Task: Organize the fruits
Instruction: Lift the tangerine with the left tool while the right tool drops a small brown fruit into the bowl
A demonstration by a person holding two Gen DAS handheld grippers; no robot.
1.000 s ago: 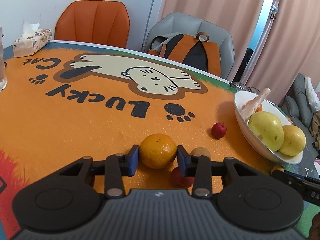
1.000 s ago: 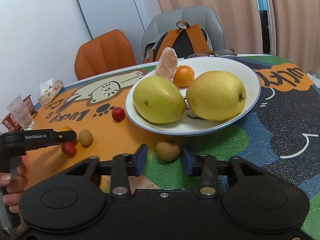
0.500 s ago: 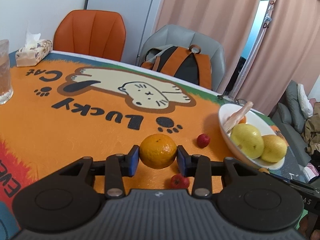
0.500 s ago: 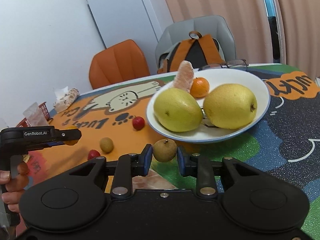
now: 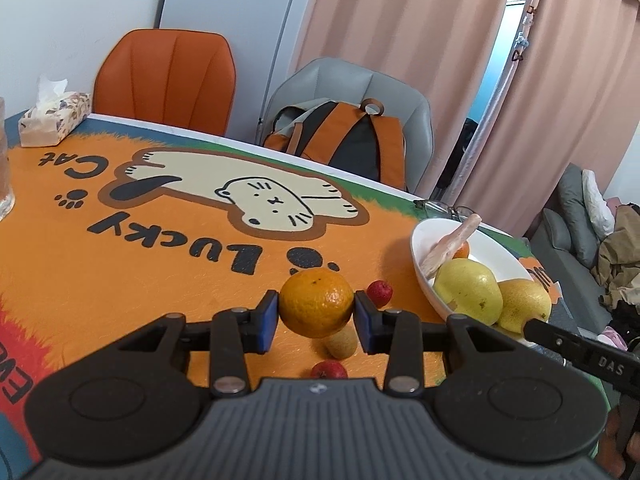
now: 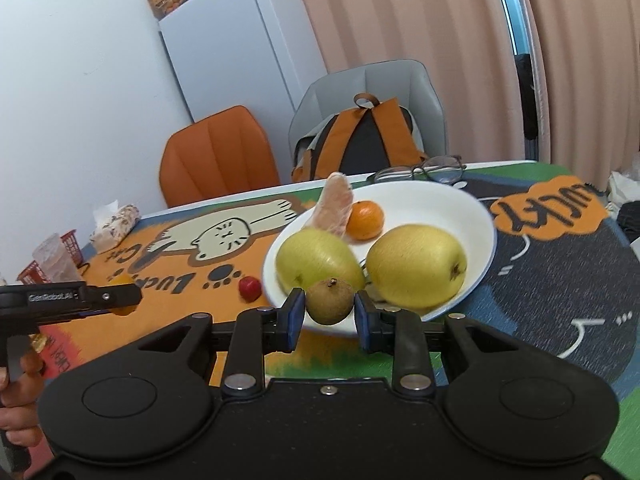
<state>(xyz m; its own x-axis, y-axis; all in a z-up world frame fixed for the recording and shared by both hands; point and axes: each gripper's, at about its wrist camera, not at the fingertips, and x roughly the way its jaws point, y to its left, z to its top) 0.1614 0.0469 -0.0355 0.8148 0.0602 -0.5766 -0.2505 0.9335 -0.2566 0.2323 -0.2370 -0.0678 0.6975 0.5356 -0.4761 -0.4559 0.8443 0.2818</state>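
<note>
- Left tool (image 5: 316, 318): we see its blue pads clamped on the orange (image 5: 316, 303), as a second ago; the fruit now hangs clear of the worktop (image 5: 120, 264), where earlier it sat low against the cloth.
- Beneath it, a tan fruit (image 5: 341, 343) and a red berry (image 5: 329, 370) lie on the worktop; a second red berry (image 5: 380, 292) lies between the orange and the white bowl (image 5: 428, 240).
- Right tool (image 6: 330, 316): its jaws have just been easing apart slightly, yet the pads grip the small brown fruit (image 6: 330, 301); a second ago that fruit lay on the worktop between open pads; now it is raised in front of the bowl's near rim.
- The bowl holds two yellow pears (image 6: 416, 266), a small mandarin (image 6: 364, 220) and a peeled segment (image 6: 334, 206); the contents are unchanged.
</note>
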